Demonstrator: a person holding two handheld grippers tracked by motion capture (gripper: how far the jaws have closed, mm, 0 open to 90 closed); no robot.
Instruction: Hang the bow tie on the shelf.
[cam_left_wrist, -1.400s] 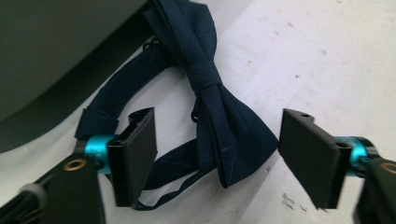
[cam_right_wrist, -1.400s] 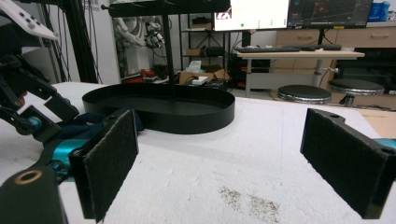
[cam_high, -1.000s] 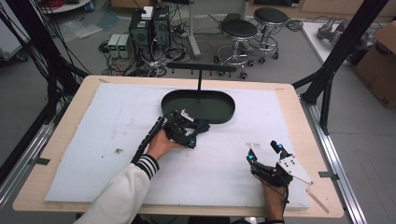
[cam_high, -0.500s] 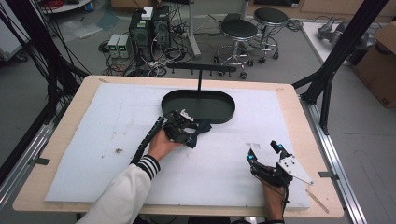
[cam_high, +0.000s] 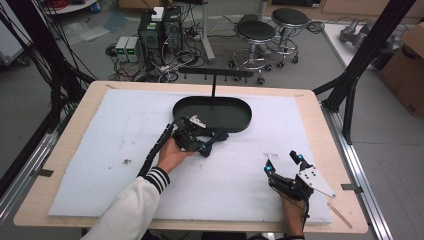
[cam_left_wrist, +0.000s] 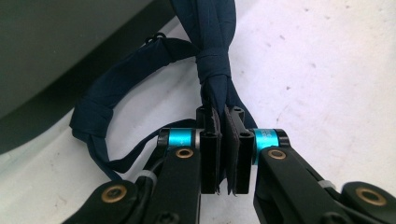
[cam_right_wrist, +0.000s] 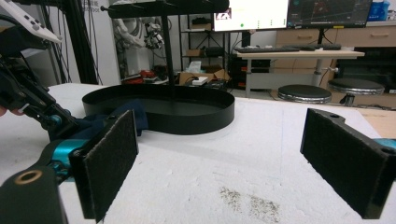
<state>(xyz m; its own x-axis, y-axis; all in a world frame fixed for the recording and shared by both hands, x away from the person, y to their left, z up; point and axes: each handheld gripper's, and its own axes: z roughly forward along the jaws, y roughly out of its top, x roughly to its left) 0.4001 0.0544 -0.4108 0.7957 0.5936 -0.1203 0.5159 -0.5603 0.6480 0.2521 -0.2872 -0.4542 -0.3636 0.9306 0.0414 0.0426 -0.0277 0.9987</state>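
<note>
Beside oval black tray (cam_high: 240, 122), knotted navy fabric strap (cam_left_wrist: 212, 60), perhaps a bow tie

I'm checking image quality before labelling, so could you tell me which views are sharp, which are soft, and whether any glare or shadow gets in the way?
High view: even light, slightly soft, no glare on the white mat. Left gripper view: the navy bow tie is sharp near the pads, the black tray blurs into shade. Right gripper view: near pads soft, the tray crisp, and the monitors glow bright.

The fabric strap (cam_left_wrist: 212, 51) was navy blue, the oval tray (cam_high: 212, 113) black, the table mat (cam_high: 100, 135) white, the sleeve cuff (cam_high: 159, 179) striped black and white, the gripper bands (cam_left_wrist: 181, 138) bright cyan
</note>
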